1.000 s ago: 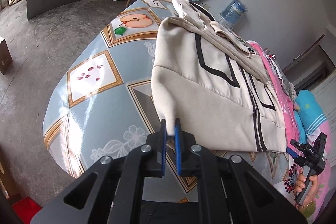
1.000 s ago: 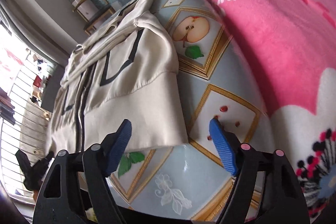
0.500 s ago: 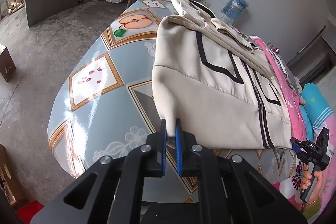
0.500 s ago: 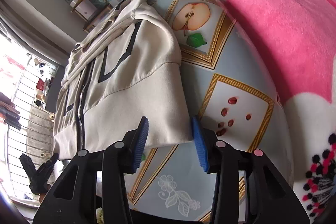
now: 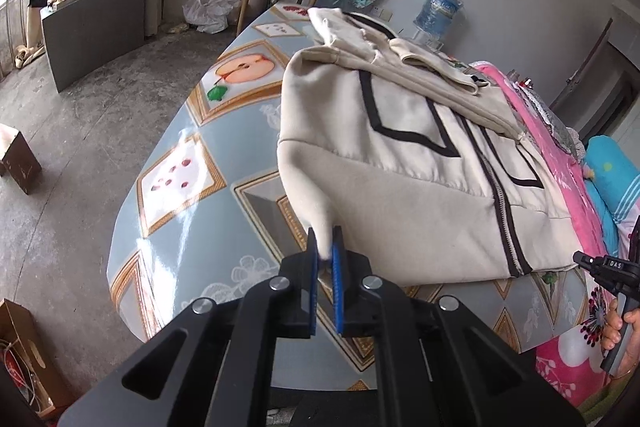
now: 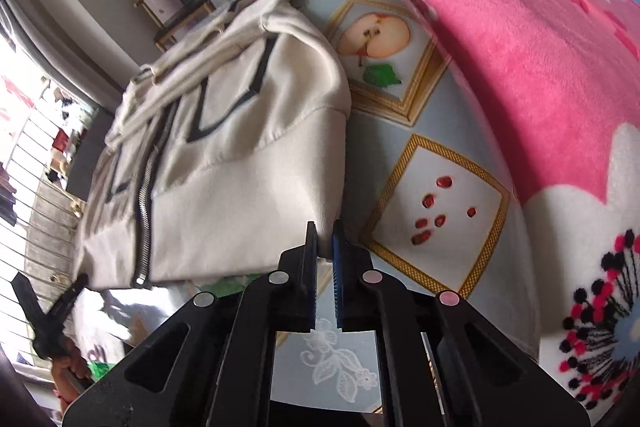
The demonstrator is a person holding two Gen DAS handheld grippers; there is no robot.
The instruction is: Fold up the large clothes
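While the cream hoodie (image 5: 400, 163) lies on the patterned desk (image 5: 180, 187), the left claw (image 5: 326, 255) and right claw (image 6: 326, 247), just closed, each clamp a hem corner.

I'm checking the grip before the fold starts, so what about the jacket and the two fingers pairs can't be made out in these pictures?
- Left wrist view: the cream jacket corner vanishes between the left gripper fingers; how deep it sits is hidden.
- Right wrist view: the same at the right gripper.
- Right wrist view: the jacket's zipper side is motion-blurred.
- Both views: the jacket's underside is hidden against the tablecloth.
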